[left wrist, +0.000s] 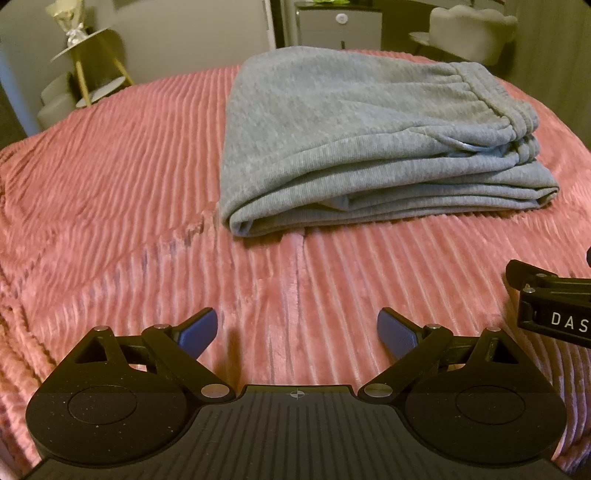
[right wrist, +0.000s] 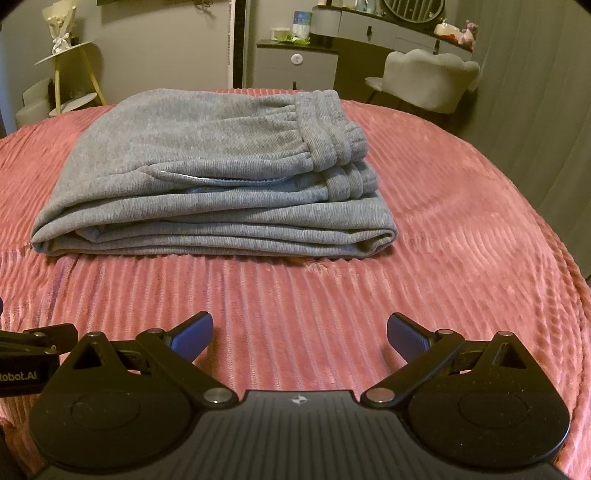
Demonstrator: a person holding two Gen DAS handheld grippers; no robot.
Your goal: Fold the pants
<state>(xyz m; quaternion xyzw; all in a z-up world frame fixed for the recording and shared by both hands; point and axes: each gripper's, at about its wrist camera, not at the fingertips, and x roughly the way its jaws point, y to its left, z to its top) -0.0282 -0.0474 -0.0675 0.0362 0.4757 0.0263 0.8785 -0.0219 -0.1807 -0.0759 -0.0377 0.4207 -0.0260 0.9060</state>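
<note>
My left claw (left wrist: 297, 328) and right claw (right wrist: 300, 330): both wide, empty. Pants (right wrist: 207, 177) folded at 12 o'clock on the pink blanket (right wrist: 461, 258), well apart.

Dim warm indoor light, soft shadows, slight blur, strong fisheye bending at edges.

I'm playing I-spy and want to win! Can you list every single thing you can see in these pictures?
pants: one, grey, folded in a stack on the blanket
blanket: one, pink and ribbed, spread under the pants
side table: one, gold legs, far left by the wall
bouquet: one, pale, on the side table
chair: one, light grey, far right
cabinet: one, grey, behind the blanket
plush toy: one, pink, on the far shelf
left tongs: one, black with blue pads, open, empty
right tongs: one, black with blue pads, open, empty
</note>
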